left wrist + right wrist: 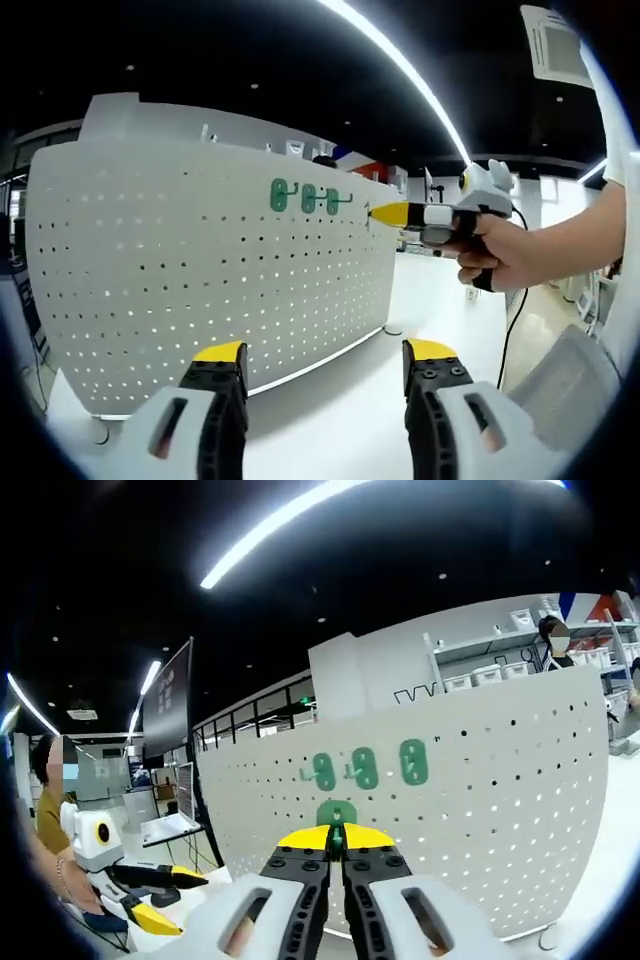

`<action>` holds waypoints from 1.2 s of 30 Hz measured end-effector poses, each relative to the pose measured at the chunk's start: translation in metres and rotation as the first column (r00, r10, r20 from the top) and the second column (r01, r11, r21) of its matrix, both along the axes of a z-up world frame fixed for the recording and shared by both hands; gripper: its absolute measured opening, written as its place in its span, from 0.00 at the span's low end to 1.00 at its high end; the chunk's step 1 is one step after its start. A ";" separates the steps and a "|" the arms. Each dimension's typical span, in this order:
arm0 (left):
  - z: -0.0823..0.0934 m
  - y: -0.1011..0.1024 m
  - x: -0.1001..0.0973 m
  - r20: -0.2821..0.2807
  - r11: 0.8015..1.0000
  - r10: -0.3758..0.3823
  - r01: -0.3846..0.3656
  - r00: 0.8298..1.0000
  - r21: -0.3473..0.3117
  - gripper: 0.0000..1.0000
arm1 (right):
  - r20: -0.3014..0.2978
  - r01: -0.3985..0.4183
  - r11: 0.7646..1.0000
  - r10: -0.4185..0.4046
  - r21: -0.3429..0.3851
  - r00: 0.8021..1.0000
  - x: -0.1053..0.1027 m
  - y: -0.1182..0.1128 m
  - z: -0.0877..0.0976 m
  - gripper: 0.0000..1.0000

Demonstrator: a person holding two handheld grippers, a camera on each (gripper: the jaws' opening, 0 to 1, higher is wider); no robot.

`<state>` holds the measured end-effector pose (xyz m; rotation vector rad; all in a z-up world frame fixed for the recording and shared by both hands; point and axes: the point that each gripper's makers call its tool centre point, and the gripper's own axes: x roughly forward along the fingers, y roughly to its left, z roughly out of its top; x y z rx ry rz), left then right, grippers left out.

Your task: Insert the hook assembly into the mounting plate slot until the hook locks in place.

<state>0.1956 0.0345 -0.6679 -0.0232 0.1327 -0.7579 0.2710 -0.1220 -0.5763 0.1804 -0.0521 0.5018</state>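
Pegboard: a white perforated panel [200,290] stood upright on a white table [340,420]; the right gripper view showed the same panel [500,780] close up

Mounted hooks: three green hook plates [305,197] sat in a row near the panel's upper edge, toward its right end in the left gripper view; in the right gripper view they [365,766] lay just above the jaw tips

Hook assembly: a green hook assembly [337,818] was pinched between the tips of the right gripper [337,845], its plate facing the panel just below the mounted row; whether it touched the panel could not be told, nor could its long axis

Right gripper, seen from the left: the right gripper [385,213] was held by a hand [510,255], its yellow tips at the panel beside the row's right end

Left gripper: the left gripper [325,355] hung with jaws spread wide and nothing between them, low in front of the panel's lower edge; the right gripper view showed it [165,895] off to the left, well apart from the hooks
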 end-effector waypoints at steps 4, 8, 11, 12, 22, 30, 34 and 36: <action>0.000 0.005 -0.003 0.001 1.000 0.012 -0.012 1.000 0.004 0.65 | 0.001 0.016 1.000 -0.016 -0.003 1.000 0.006 -0.008 0.002 0.00; -0.004 0.014 -0.005 -0.015 1.000 0.031 -0.031 0.999 0.005 0.64 | -0.005 0.053 0.999 -0.053 -0.004 0.999 0.016 -0.022 0.003 0.00; -0.007 0.017 -0.006 -0.021 0.999 0.039 -0.039 0.999 0.009 0.64 | -0.005 0.067 0.998 -0.067 -0.008 0.998 0.021 -0.028 0.003 0.00; -0.007 0.019 -0.007 -0.020 0.999 0.042 -0.042 0.999 0.011 0.64 | -0.004 0.069 0.998 -0.069 -0.011 0.998 0.023 -0.029 0.003 0.00; -0.006 0.033 -0.009 -0.017 0.997 0.080 -0.080 0.997 0.016 0.63 | 0.020 0.122 0.992 -0.122 -0.018 0.992 0.042 -0.054 0.015 0.00; -0.005 0.040 -0.009 -0.014 0.994 0.104 -0.104 0.994 0.018 0.63 | 0.055 0.161 0.986 -0.158 -0.045 0.986 0.059 -0.070 0.028 0.00; -0.006 0.041 -0.009 -0.015 0.994 0.109 -0.109 0.994 0.020 0.63 | 0.074 0.177 0.981 -0.171 -0.083 0.982 0.065 -0.074 0.031 0.00; -0.006 0.041 -0.009 -0.015 0.994 0.111 -0.111 0.994 0.020 0.63 | 0.078 0.184 0.979 -0.178 -0.087 0.981 0.067 -0.077 0.031 0.00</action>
